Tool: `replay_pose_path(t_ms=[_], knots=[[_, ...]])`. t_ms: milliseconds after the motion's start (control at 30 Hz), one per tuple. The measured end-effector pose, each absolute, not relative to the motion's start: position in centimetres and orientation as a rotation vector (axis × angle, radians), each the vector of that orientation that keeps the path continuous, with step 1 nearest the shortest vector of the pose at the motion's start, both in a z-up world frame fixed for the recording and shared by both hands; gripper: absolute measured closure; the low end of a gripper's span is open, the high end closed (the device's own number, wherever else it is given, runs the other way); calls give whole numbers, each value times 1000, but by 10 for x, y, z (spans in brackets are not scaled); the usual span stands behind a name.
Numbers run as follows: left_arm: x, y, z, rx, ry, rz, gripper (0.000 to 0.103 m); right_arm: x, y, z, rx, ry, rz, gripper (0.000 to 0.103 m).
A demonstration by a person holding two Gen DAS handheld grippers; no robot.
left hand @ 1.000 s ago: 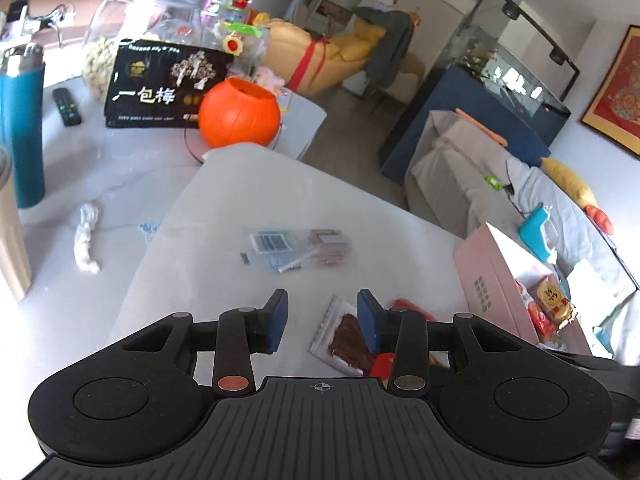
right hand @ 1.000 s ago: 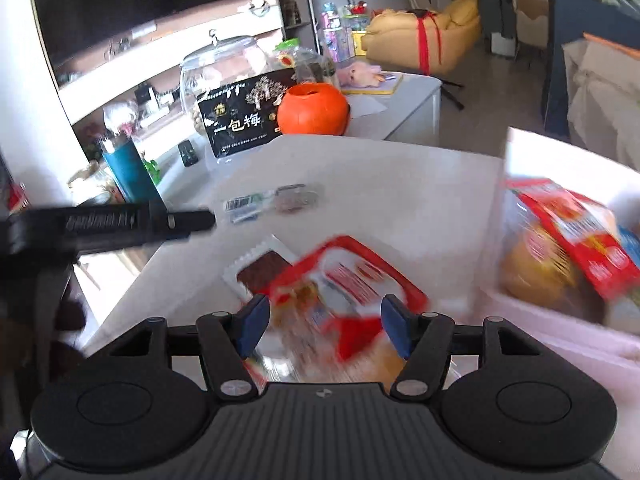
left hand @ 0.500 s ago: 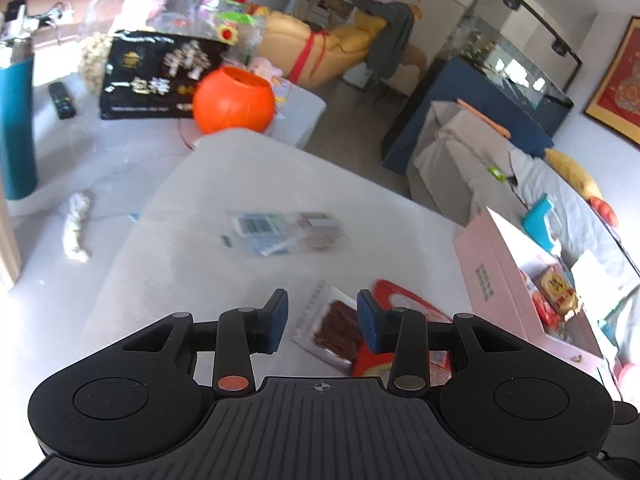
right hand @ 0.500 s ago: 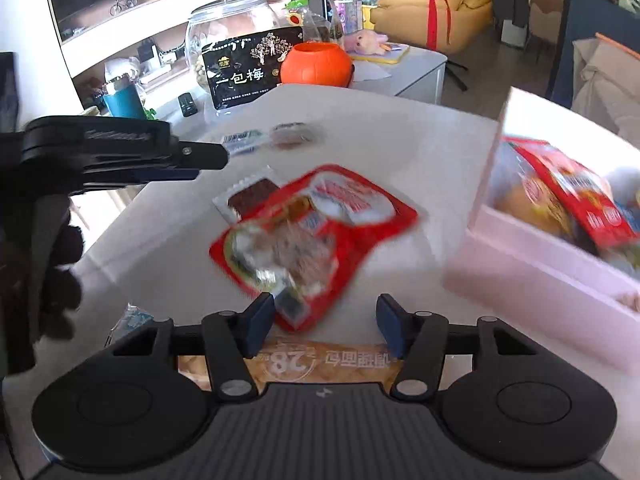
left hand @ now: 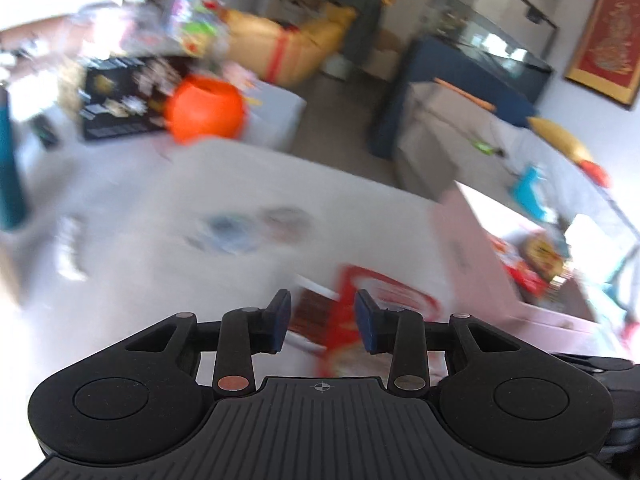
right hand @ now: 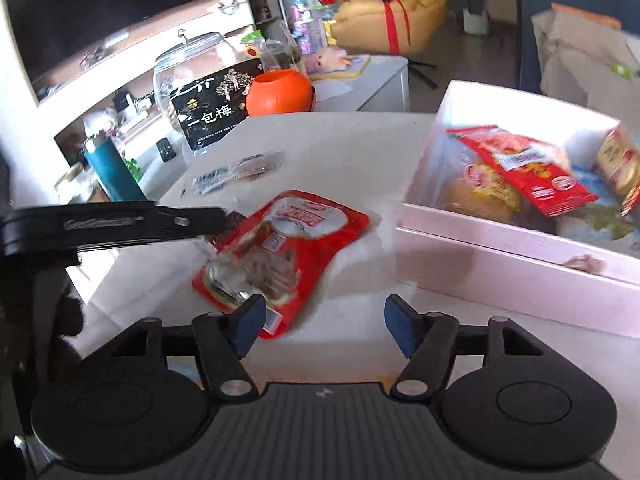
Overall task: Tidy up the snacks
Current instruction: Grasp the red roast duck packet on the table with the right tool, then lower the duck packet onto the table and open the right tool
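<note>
Right wrist view: right hand-held gripper (right hand: 324, 322) opening (nothing between its jaws) beside red snack pouch (right hand: 288, 244).

bare table (right hand: 352, 152) lies open ahead; the pink box (right hand: 500, 256) walls off the right side.

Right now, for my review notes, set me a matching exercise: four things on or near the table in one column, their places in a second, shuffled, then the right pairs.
Things:
1. red snack pouch
2. orange pumpkin pot
3. teal bottle
4. yellow snack packet

Places:
A. inside the pink box
B. lying on the white table, just ahead of the right gripper
C. standing off the table's left edge
D. beyond the table's far edge, beside the black bag

Pairs: 1-B, 2-D, 3-C, 4-A
</note>
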State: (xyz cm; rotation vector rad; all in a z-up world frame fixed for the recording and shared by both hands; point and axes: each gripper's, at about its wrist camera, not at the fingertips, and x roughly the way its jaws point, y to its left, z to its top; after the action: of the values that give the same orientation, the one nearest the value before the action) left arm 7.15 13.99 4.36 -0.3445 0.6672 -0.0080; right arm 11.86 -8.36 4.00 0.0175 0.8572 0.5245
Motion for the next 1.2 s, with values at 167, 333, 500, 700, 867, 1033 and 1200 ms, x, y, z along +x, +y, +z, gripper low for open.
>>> replay_pose_path(t_ms=[167,333,500,700,867,1033,1200], knots=[[55,155,46,-318,669,102,64,141,-46,37,81,908,537,33],[49,159,43,-274,683,126,64,161,1,25,-9,902,409,15],[46,158,41,-276,689,107,64,175,11,24,-45,916,411,16],[47,149,40,-276,692,71,64,149,-4,33,-204,847,527,46],[46,141,42,-268,693,35,64,120,-23,46,-205,836,637,48],[43,135,45,-261,695,15,64,102,-50,56,-150,848,726,42],[38,127,51,-313,725,-84,64,82,-100,72,-84,765,668,34]])
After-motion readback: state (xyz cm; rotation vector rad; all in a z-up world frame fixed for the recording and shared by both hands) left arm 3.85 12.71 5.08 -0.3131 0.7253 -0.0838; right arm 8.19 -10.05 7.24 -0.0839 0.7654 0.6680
